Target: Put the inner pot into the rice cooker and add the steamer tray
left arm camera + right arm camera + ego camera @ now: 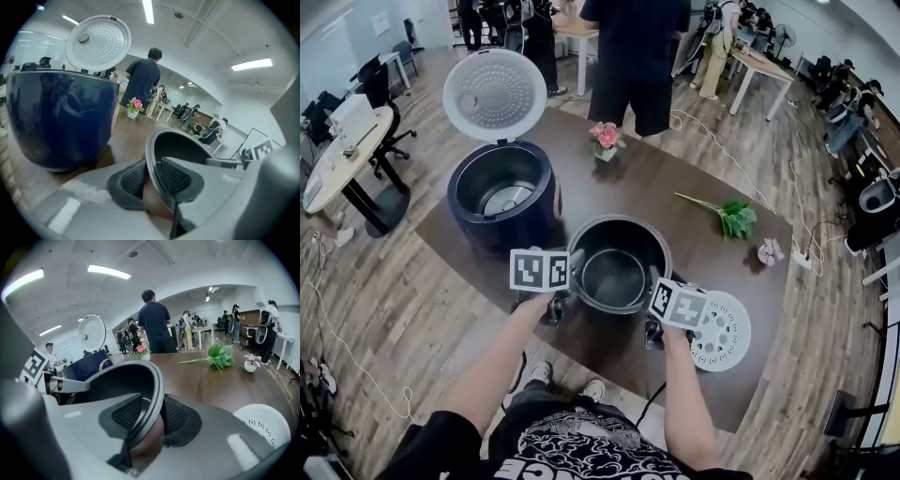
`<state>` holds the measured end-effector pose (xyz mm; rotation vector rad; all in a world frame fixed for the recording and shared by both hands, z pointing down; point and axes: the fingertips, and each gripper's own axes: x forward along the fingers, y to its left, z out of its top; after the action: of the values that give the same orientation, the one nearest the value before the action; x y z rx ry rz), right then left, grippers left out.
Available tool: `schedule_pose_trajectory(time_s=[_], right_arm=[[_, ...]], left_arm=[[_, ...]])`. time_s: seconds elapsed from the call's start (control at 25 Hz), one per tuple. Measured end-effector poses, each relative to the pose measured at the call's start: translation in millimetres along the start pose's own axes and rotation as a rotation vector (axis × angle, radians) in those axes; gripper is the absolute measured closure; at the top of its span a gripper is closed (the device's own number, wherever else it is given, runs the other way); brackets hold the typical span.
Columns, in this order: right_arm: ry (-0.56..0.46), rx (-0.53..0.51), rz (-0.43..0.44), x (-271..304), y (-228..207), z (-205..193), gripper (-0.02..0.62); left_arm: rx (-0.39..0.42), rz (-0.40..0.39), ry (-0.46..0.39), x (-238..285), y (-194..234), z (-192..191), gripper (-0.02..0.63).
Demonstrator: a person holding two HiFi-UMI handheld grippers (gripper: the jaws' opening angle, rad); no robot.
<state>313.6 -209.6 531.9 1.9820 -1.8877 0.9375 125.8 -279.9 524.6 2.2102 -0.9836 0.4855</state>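
The dark inner pot (614, 277) stands on the brown table (675, 178) near its front edge. My left gripper (571, 292) is shut on the pot's left rim, one pad inside and one outside (152, 178). Across the pot, my right gripper (654, 292) clamps the right rim the same way (152, 416). The navy rice cooker (502, 202) sits to the pot's upper left, its white lid (494, 94) raised and its cavity bare. In the left gripper view the cooker (61, 117) looms close on the left. The white perforated steamer tray (724, 333) lies flat just right of my right gripper.
A pink flower in a small pot (606, 139) stands at the table's far side. A green sprig (731, 216) and a small pink ornament (767, 250) lie at the right. A person in dark clothes (637, 56) stands behind the table. Cables run over the floor on the right.
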Motion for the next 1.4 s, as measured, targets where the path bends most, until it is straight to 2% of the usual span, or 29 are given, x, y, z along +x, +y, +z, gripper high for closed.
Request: schedule_pose_trajectory(time_s=[0.28,1.04,1.4], right_arm=[[-0.063,-0.022,0.027,-8.7,10.2,24.9,0.477],[-0.29,-0.178,0.142,-46.0,69.6,138.7,0.479],[-0.36,-0.234,0.198,-55.3,102.8,183.7,0.479]], left_arm=[[0.026,0.005,-0.08,-18.7,-6.8,24.0,0.506],[0.061,0.028,-0.329,-88.9,-20.8,113.5,0.506],[0.072,0.059,-0.426,-121.9,-17.5,154.1,0.505]])
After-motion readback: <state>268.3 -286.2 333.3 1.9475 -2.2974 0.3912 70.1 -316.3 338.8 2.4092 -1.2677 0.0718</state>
